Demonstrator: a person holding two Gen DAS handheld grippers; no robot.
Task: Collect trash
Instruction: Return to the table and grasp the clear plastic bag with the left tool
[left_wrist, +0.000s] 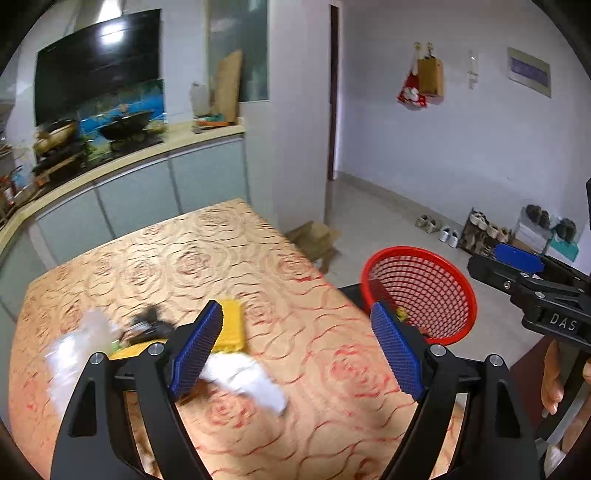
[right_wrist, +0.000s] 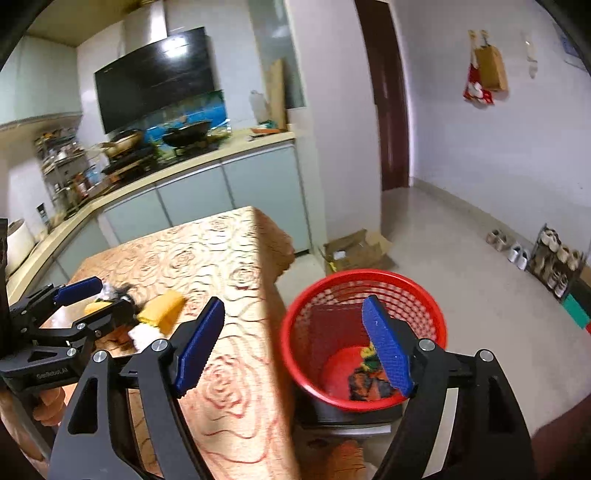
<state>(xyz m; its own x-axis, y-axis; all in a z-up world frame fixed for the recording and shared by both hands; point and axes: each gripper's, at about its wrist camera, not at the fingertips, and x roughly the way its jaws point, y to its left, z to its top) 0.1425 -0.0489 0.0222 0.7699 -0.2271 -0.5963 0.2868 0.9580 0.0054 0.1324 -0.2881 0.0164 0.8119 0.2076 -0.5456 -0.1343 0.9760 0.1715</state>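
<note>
Trash (left_wrist: 231, 325) mostly lies lower left on our bench (left_wrist: 207, 251), one wrapper (right_wrist: 369, 380) already in the red basket (right_wrist: 437, 314), while we hold left gripper (left_wrist: 297, 343) and right gripper (right_wrist: 293, 343) spread, empty.

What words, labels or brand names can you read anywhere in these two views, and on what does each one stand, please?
"DAS": white letters on the black body of the right gripper, seen from the left wrist; more letters may be cut off.
"GenRobot.AI": faint print on the black body of the left gripper, seen from the right wrist; slightly blurred, so the reading is not certain.
Framed notice on the far wall: too small and blurred to read.
</note>
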